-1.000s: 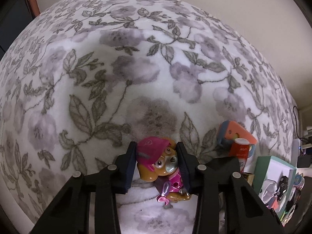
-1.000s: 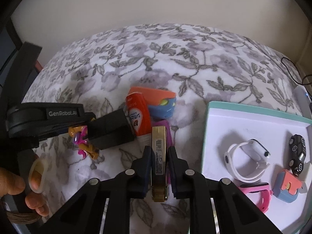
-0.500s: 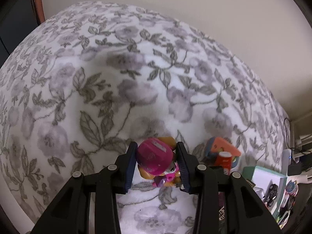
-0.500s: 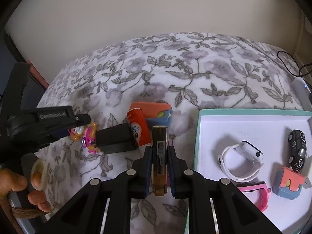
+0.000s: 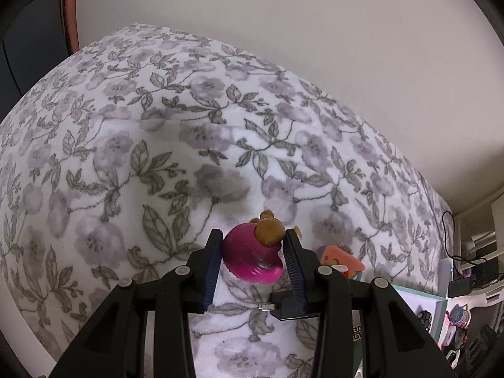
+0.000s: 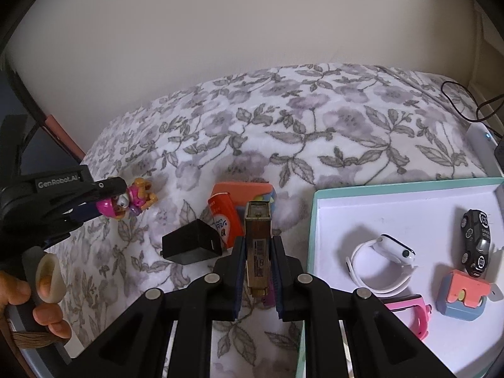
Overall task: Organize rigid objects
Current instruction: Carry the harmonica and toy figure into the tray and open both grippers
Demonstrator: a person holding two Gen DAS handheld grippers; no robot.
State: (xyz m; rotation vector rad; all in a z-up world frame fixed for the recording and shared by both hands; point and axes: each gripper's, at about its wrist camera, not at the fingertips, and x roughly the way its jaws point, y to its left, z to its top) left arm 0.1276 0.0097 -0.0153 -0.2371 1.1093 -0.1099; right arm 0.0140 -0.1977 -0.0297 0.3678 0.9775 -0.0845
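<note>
Both hand-held grippers carry something above a bed covered by a flowered blanket (image 5: 132,145). On the left hand-held gripper (image 5: 253,261), the two pads press on the head of a small toy dog (image 5: 252,256) with a pink helmet; the right wrist view shows the same toy (image 6: 126,201) hanging clear of the blanket, body pointing away from the fingers, and a person's hand (image 6: 37,289) gripping the handle at the lower left. In the right hand-held gripper (image 6: 257,271), narrow jaws clamp a slim gold-brown bar with a barcode (image 6: 257,245), which stands along the fingers and juts forward past their tips. Just beyond that bar, an orange box (image 6: 225,217) lies on the blanket against an orange and blue case (image 6: 252,189), with a black cube-shaped charger (image 6: 190,245) just beside it. To the right sits a teal-rimmed white tray (image 6: 318,220), holding a white watch (image 6: 382,264), a black toy car (image 6: 475,239), a pink watch (image 6: 409,312) and a blue and coral block (image 6: 463,296), each apart from the others.
</note>
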